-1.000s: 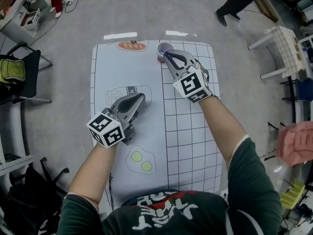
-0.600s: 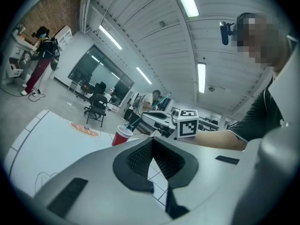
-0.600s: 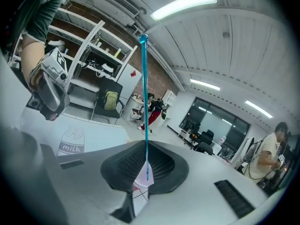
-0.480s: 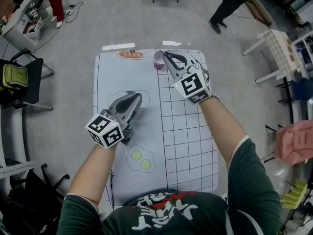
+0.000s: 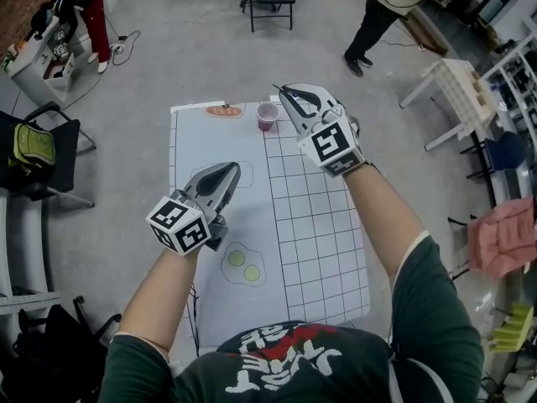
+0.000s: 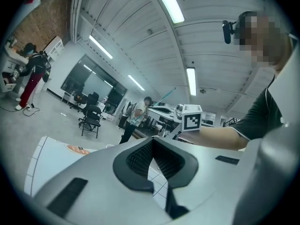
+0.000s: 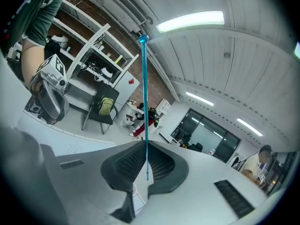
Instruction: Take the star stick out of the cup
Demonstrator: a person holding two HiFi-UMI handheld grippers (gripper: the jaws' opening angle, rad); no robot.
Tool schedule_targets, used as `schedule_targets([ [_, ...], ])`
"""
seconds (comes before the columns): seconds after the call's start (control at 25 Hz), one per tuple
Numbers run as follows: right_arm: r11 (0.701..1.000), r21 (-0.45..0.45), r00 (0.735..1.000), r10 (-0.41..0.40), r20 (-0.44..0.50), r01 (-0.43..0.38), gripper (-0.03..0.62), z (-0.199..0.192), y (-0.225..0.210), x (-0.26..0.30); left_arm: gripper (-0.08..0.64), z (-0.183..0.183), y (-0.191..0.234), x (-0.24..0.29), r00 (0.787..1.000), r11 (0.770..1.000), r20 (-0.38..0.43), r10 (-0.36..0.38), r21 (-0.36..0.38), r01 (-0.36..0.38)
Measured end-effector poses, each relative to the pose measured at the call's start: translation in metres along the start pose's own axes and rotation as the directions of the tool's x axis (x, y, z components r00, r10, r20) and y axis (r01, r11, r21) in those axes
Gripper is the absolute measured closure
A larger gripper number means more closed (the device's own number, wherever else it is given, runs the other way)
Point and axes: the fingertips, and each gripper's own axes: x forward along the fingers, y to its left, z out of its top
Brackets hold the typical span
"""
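A thin blue star stick (image 7: 145, 102) stands upright between the pads of my right gripper (image 7: 146, 146), its star tip (image 7: 143, 39) high above the jaws. In the head view that right gripper (image 5: 289, 101) hangs raised, just right of the small pink cup (image 5: 267, 114), which stands apart from it at the far edge of the white mat. My left gripper (image 5: 220, 177) hovers over the mat's left half, shut with nothing in it. In the left gripper view the stick (image 6: 167, 93) shows as a slanted teal line beyond my left gripper (image 6: 152, 146).
A white mat (image 5: 319, 250) with a grid and printed food drawings covers the table. A black chair (image 5: 33, 154) stands to the left, and a white rack (image 5: 457, 91) to the right. A person (image 5: 377, 7) stands on the floor beyond the table.
My right gripper has lifted up and away from the cup with the stick in it; the stick now stands free of the cup. The left gripper has hardly moved.
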Motion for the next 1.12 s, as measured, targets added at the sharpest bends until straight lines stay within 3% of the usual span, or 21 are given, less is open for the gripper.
schedule_targets([
  [0.32,0.998,0.047,0.999,-0.032,-0.004,0.033,0.551,0.066,-0.011,-0.049,0.554,0.042,-0.032,-0.043,1.0,0.999,0.023,-0.018,0.033,0.017],
  [0.68,0.969,0.227,0.995,-0.101,0.018,0.095,0.551,0.151,-0.023,-0.109,0.554,0.093,-0.072,-0.123,0.997,0.994,0.031,-0.066,0.088,0.063],
  [0.92,0.959,0.26,0.992,-0.125,0.02,0.115,0.551,0.191,-0.015,-0.146,0.554,0.102,-0.099,-0.167,0.997,0.985,-0.004,-0.076,0.152,0.076],
  [1.12,0.947,0.299,0.989,-0.137,0.058,0.113,0.551,0.211,-0.016,-0.183,0.554,0.112,-0.122,-0.185,0.999,0.986,0.005,-0.052,0.157,0.05],
])
